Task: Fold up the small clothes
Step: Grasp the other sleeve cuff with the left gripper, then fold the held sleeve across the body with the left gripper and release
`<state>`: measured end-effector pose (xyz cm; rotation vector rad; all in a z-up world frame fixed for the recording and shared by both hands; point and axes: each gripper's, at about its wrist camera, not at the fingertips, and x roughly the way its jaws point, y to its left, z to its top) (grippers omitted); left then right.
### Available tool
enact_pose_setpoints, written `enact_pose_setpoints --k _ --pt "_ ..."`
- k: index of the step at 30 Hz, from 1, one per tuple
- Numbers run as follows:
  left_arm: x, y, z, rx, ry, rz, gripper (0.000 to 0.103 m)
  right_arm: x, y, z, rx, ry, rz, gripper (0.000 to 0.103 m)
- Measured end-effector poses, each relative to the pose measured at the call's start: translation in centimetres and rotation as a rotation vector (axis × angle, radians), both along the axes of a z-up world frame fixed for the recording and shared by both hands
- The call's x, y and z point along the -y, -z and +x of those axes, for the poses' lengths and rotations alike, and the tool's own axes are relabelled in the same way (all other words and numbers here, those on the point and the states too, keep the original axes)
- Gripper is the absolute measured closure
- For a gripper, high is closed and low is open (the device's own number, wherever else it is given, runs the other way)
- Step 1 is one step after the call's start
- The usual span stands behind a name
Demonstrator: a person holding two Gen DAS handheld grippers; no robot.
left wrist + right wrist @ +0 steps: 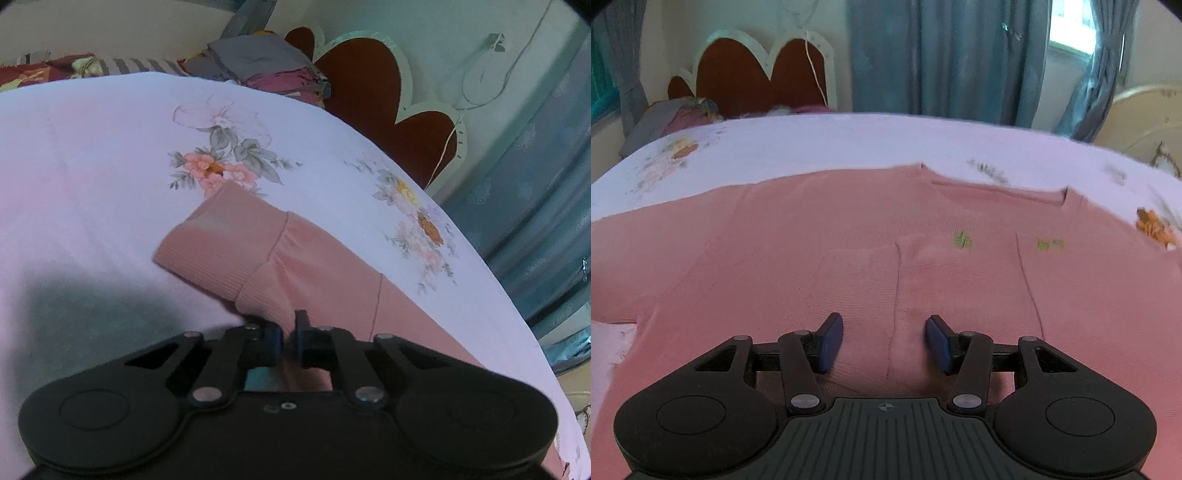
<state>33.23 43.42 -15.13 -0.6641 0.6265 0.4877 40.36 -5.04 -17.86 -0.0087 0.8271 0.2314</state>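
Observation:
A small pink knitted sweater (820,243) lies flat on the white floral bedsheet (849,140), neckline at the far side, small green marks on its chest. One sleeve is folded over the body. My right gripper (884,341) is open and empty, just above the sweater's middle. In the left wrist view, my left gripper (288,334) is shut on the edge of the other pink sleeve (295,258), just behind its ribbed cuff (221,243), which lies on the sheet (92,166).
A red scalloped headboard (365,92) stands at the bed's end, with a pile of folded clothes (258,62) beside it. Blue curtains (942,55) hang behind the bed. A cream piece of furniture (1145,118) stands at the right.

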Motion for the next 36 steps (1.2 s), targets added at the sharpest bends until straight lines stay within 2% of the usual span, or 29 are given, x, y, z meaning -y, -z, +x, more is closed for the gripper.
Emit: enact_pose_setpoints --k 3,7,10,15,20,26,30,31,33,34,36 --pt "0.8 -0.9 0.0 0.023 0.035 0.026 0.097 0.6 -0.4 -0.1 0.007 0.021 0.037 0.054" --pt "3.4 -3.3 0.5 0.064 0.149 0.083 0.098 0.1 0.1 -0.2 0.014 -0.014 -0.014 0.054" --pt "6.2 -5.4 0.9 0.105 0.252 0.114 0.098 1.1 -0.4 0.1 -0.003 0.013 0.057 0.053" --pt "13.5 -8.5 1.9 0.176 0.469 0.154 0.098 2.9 -1.4 -1.0 0.017 0.061 0.131 0.053" --pt "22.7 -9.8 3.1 0.230 0.702 0.136 0.098 5.7 -2.6 -2.1 0.047 0.108 0.148 0.053" --pt "34.2 -7.9 4.0 0.236 0.952 0.113 0.098 11.0 -3.6 -4.1 0.065 0.191 0.144 0.053" --pt "39.9 -4.4 4.5 0.132 1.080 0.139 0.097 14.4 -3.5 -5.3 0.053 0.234 0.147 0.053" --pt "40.9 -3.5 4.5 0.093 1.103 0.158 0.095 14.9 -3.5 -5.6 0.052 0.241 0.151 0.053" --pt "42.1 -2.3 4.1 0.033 1.122 0.181 0.084 15.9 -3.7 -6.1 0.053 0.242 0.165 0.053" --pt "42.3 -2.2 4.0 0.025 1.128 0.186 0.078 16.2 -3.7 -6.2 0.054 0.241 0.175 0.053" --pt "42.3 -2.3 3.4 0.023 1.129 0.209 0.074 16.6 -3.8 -6.2 0.053 0.230 0.199 0.053"
